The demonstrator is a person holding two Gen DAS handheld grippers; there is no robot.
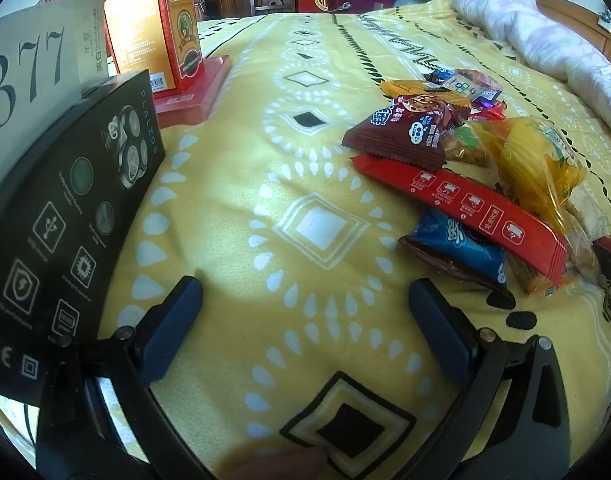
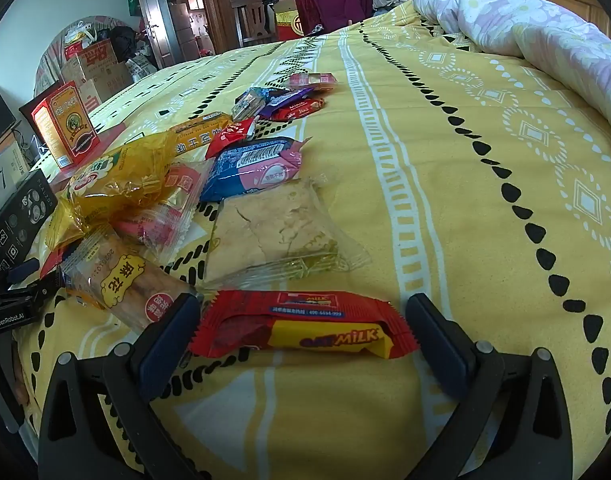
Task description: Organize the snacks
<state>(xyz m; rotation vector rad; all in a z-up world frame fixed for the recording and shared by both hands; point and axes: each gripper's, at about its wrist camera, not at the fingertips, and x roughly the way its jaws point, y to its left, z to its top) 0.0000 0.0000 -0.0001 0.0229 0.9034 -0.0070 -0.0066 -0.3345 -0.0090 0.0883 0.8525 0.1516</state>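
Observation:
Wrapped snacks lie in a loose pile on a yellow patterned bedspread [image 1: 317, 120]. In the left wrist view the pile sits to the right: a brown cookie pack [image 1: 405, 132], a long red bar [image 1: 465, 204], a blue pack [image 1: 457, 248] and a yellow bag [image 1: 533, 160]. My left gripper [image 1: 305, 292] is open over bare bedspread, left of the pile. My right gripper [image 2: 301, 308] is open, and a red and yellow milk bar [image 2: 305, 328] lies between its fingers without the pads pressing it. Behind it lie a clear-wrapped pastry [image 2: 273, 232] and a blue-pink pack [image 2: 257, 164].
A black product box [image 1: 61, 216] stands at the left, with a white numbered card [image 1: 29, 72] behind it. A red and orange carton [image 1: 157, 32] stands on a flat red box [image 1: 197, 92]. A rolled quilt [image 2: 525, 20] lies along the bed's far right side.

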